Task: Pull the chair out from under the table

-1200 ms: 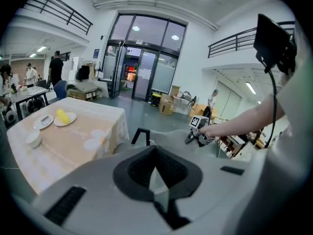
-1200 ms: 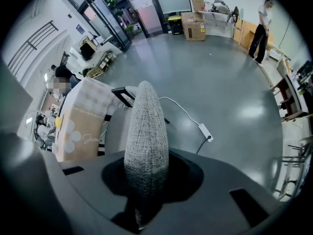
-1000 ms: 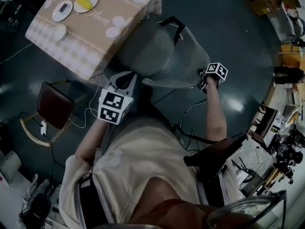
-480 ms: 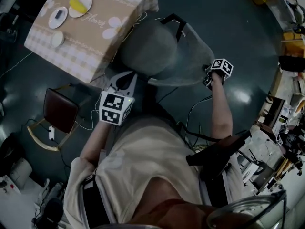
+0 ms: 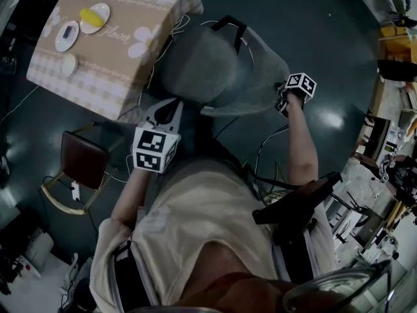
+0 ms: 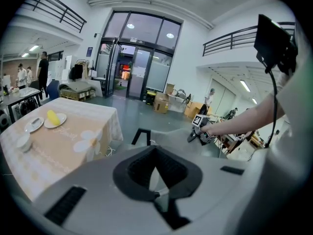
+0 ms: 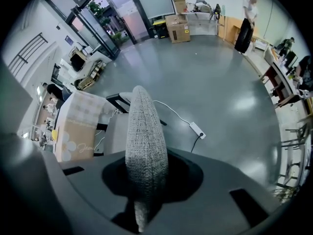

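A grey fabric chair (image 5: 208, 64) stands beside the table (image 5: 117, 60), which wears a beige checked cloth. My right gripper (image 5: 281, 103) is shut on the right edge of the chair's backrest (image 5: 257, 87). In the right gripper view the woven backrest (image 7: 145, 141) rises from between the jaws of the right gripper (image 7: 145, 182). My left gripper (image 5: 168, 109) hovers low at the chair's near side, pointing at the table. In its own view the left gripper (image 6: 155, 155) has its dark pads meeting with nothing between them. The chair (image 6: 168, 136) and the right gripper (image 6: 199, 135) lie ahead of it.
Plates (image 5: 94, 18), one with a yellow object, sit on the table. A brown-seated chair (image 5: 81, 158) stands at the lower left. Cables and a power strip (image 7: 197, 129) lie on the dark floor. Cluttered desks (image 5: 391, 175) line the right side.
The right gripper has shifted a little with the backrest, and the chair stands slightly further from the table corner. The left gripper has stayed put.
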The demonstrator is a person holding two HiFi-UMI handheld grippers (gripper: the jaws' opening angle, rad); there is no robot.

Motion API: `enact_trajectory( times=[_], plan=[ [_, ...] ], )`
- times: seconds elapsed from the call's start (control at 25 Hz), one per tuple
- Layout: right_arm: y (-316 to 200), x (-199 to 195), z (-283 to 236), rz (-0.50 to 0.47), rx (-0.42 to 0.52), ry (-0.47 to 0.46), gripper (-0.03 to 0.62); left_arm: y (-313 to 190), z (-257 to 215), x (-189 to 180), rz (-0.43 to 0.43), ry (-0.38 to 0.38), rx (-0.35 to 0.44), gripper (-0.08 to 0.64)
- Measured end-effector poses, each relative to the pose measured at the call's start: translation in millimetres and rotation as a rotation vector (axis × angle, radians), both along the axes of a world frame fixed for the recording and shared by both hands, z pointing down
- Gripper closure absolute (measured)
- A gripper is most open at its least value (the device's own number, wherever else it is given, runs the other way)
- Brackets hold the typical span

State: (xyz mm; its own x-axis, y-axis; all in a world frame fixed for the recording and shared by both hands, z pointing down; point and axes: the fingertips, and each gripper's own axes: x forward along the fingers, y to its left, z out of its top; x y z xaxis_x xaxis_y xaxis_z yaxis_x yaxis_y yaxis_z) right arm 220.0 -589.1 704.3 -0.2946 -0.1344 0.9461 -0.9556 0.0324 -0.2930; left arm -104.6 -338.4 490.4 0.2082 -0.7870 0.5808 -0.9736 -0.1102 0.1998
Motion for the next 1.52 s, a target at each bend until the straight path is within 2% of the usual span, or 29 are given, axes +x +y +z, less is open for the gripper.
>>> enact_trajectory(
  times=[0.72,1.52],
  plan=[
    [-1.5,3.4,-2.5,0.006,-0.004,-0.009,0.5,-4.1,2.3,2.6,0.01,0.005,-0.006,0.554],
    [-2.6,28.3,-7.9,0.023,0.001,-0.005,0.5,-8.0,4.7,11.8,0.048,0.004,-0.018,0.554]
  ],
)
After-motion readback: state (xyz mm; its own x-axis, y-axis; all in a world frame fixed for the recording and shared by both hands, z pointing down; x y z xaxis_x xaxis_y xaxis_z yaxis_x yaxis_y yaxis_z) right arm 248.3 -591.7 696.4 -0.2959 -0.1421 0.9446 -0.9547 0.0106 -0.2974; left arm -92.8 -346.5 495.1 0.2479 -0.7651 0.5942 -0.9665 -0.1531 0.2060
